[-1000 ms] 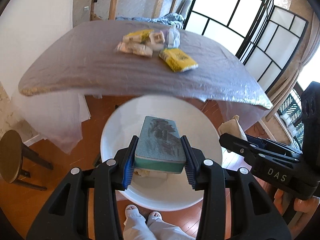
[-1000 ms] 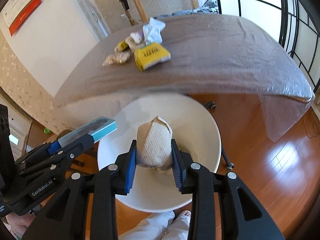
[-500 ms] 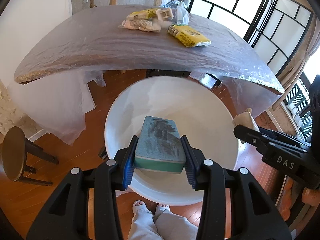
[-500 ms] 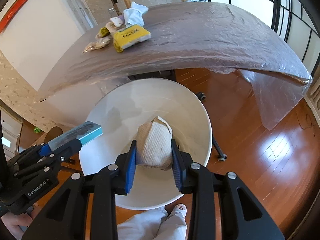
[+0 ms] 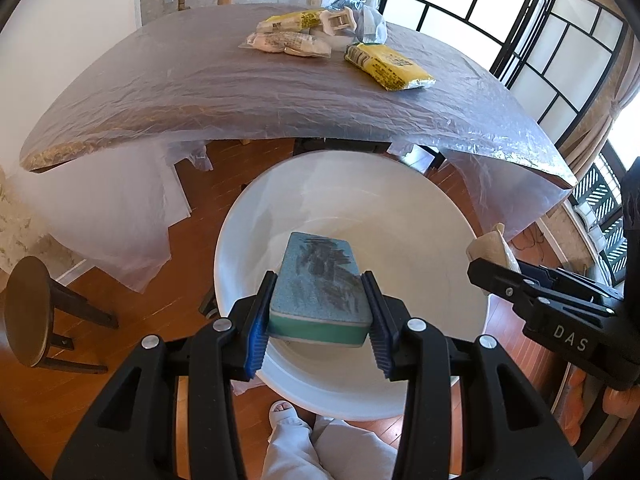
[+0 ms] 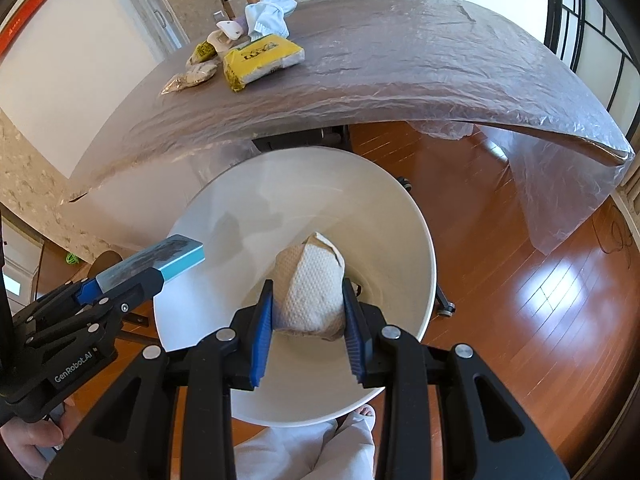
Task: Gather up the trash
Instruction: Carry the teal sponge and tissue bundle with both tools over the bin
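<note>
Left claw [image 5: 318,312] grips a sponge [image 5: 318,280], right claw [image 6: 308,312] a paper wad [image 6: 312,284], above a white bin [image 5: 460,220]; yellow packet [image 5: 386,66] and wrappers [image 5: 286,44] litter the tabletop [image 5: 200,92] beyond.

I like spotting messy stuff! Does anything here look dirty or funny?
Yes. The sponge clamped in the left hand-held gripper over the white bin has dark smudges all over its top. Also, the table is wrapped in crinkly clear plastic that droops off its edges.
</note>
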`<state>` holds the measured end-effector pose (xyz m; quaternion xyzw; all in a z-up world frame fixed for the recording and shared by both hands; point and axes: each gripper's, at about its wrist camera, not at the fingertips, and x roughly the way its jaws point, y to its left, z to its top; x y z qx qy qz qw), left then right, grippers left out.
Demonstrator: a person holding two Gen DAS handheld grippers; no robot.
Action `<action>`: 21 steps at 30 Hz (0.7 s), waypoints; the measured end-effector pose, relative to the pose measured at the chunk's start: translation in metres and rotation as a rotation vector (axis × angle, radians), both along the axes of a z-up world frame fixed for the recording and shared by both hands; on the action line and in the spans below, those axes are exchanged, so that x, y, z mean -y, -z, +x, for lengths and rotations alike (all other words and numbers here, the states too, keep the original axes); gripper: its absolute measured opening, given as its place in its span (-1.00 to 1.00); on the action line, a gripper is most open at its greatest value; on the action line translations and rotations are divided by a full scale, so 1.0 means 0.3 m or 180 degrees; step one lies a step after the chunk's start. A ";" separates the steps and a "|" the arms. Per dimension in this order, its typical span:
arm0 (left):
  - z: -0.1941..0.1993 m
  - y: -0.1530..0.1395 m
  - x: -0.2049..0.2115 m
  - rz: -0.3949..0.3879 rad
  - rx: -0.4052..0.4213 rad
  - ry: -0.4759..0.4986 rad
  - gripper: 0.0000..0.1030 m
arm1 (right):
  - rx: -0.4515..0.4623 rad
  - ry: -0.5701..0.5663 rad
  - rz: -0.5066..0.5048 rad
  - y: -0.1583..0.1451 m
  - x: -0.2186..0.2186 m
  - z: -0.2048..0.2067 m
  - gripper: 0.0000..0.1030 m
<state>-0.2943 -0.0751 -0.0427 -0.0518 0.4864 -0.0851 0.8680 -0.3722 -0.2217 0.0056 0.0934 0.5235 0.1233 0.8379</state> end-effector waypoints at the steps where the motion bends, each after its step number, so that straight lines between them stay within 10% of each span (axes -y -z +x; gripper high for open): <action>1: 0.002 0.000 0.001 0.0009 0.0001 0.0007 -0.15 | -0.0006 -0.0003 0.0004 -0.001 0.001 0.000 -0.38; 21: 0.045 0.032 0.000 0.0083 -0.0090 0.0041 -0.15 | -0.0100 -0.0044 -0.0038 0.029 -0.002 0.035 -0.38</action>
